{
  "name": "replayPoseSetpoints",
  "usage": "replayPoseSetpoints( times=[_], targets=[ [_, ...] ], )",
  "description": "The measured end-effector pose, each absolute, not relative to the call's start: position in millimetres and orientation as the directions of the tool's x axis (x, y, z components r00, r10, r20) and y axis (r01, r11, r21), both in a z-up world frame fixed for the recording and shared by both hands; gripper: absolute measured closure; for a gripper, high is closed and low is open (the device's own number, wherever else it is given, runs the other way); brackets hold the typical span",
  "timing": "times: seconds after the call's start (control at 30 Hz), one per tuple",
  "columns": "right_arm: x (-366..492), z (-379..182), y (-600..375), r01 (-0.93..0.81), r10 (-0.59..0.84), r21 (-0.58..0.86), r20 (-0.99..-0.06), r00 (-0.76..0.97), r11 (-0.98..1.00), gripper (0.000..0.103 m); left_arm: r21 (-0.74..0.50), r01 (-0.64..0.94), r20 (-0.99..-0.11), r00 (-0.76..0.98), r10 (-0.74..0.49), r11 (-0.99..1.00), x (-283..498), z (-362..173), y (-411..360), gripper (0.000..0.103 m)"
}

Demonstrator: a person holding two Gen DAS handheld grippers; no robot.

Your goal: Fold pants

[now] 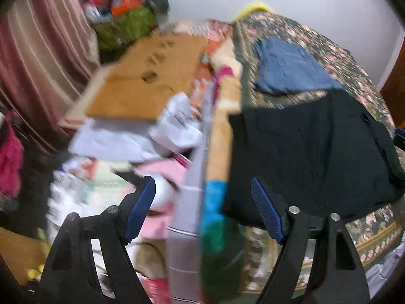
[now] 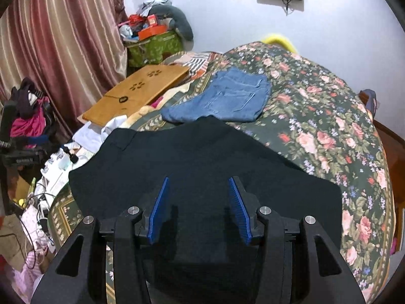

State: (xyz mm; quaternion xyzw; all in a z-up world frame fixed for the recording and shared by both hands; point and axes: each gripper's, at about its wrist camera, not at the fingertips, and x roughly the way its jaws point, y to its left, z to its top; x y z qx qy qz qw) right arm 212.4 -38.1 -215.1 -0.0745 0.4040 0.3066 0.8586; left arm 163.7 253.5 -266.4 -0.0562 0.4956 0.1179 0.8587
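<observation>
- Left gripper point(image 1: 202, 197): jaws wide, nothing held; black pants point(image 1: 311, 157) lie to its right (view blurred).
- Right gripper point(image 2: 200, 197): half open, empty, above pants; jeans point(image 2: 225, 98) beyond.

Black pants point(image 2: 202, 157) under empty, parted right gripper point(image 2: 198, 185) jaws

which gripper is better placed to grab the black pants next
Right, probably. The right gripper hangs directly over the black pants, jaws open and empty. The left gripper points at the bed's edge, with the pants off to one side.
</observation>
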Motion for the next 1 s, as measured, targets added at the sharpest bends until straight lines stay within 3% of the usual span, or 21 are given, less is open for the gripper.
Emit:
replayPoseSetpoints(
  times=[0.23, 0.67, 1.0],
  targets=[
    [215.7, -233.7, -36.3, -0.578, 0.425, 0.105, -0.784, 0.453, 0.809, 0.054, -0.148, -0.271, -0.896, 0.444, -0.014, 0.951, 157.4, -299.4, 234.8, 0.025],
    [209.6, -257.3, -40.9, -0.581, 0.391, 0.086, -0.817, 0.424, 0.809, 0.049, -0.412, -0.307, -0.854, 0.459, -0.246, 0.858, 136.6, -305.9, 220.9, 0.025],
    [209.2, -258.0, -40.2, -0.579, 0.397, 0.094, -0.814, 0.424, 0.81, 0.049, -0.487, -0.34, -0.831, 0.465, -0.306, 0.804, 165.3, -330.3, 221.8, 0.022]
  ],
)
